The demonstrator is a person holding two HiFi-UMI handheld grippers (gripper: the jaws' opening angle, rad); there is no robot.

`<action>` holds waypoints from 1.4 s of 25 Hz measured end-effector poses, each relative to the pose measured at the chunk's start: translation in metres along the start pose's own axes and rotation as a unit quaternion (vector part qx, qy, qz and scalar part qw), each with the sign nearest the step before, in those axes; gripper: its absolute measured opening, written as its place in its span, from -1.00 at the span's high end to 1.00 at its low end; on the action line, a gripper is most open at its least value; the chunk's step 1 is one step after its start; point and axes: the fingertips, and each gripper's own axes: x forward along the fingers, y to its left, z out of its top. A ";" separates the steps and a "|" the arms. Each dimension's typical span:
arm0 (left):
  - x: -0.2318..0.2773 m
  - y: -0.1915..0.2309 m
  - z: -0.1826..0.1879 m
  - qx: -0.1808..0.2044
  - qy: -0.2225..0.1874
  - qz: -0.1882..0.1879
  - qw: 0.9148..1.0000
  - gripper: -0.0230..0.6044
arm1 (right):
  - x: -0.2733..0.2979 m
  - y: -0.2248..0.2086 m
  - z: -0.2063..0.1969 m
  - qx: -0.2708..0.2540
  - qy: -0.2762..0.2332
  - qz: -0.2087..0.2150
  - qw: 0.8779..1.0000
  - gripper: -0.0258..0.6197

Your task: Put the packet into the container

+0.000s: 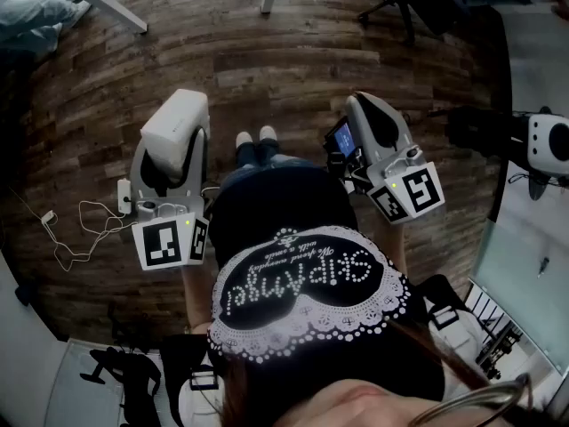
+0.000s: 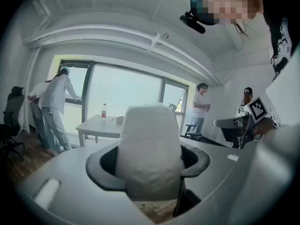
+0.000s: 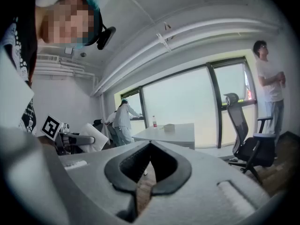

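Left gripper (image 2: 149,164) jaws around white packet (image 2: 150,135), its lower end hidden

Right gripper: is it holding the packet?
No, the right gripper is shut on nothing; the packet sits clamped in the left gripper.

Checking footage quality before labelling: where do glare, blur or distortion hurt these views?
Head view: dim, floorboards bend at edges. Left gripper view: window washed out, packet close and soft. Right gripper view: window glares, dark round border.
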 end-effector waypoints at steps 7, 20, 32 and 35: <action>0.002 -0.002 0.001 0.000 0.000 -0.013 1.000 0.00 | -0.011 -0.008 0.002 0.002 0.002 -0.021 1.000 0.93; 0.020 -0.016 0.001 -0.005 0.005 -0.013 1.000 0.00 | -0.008 -0.023 0.007 -0.006 -0.006 -0.002 1.000 0.93; 0.067 -0.031 0.008 -0.013 -0.024 0.015 1.000 0.00 | 0.012 -0.071 -0.006 0.009 0.008 0.019 1.000 0.93; 0.084 -0.019 0.024 -0.010 -0.041 0.017 0.999 0.00 | 0.040 -0.058 -0.006 0.025 0.012 0.045 0.999 0.93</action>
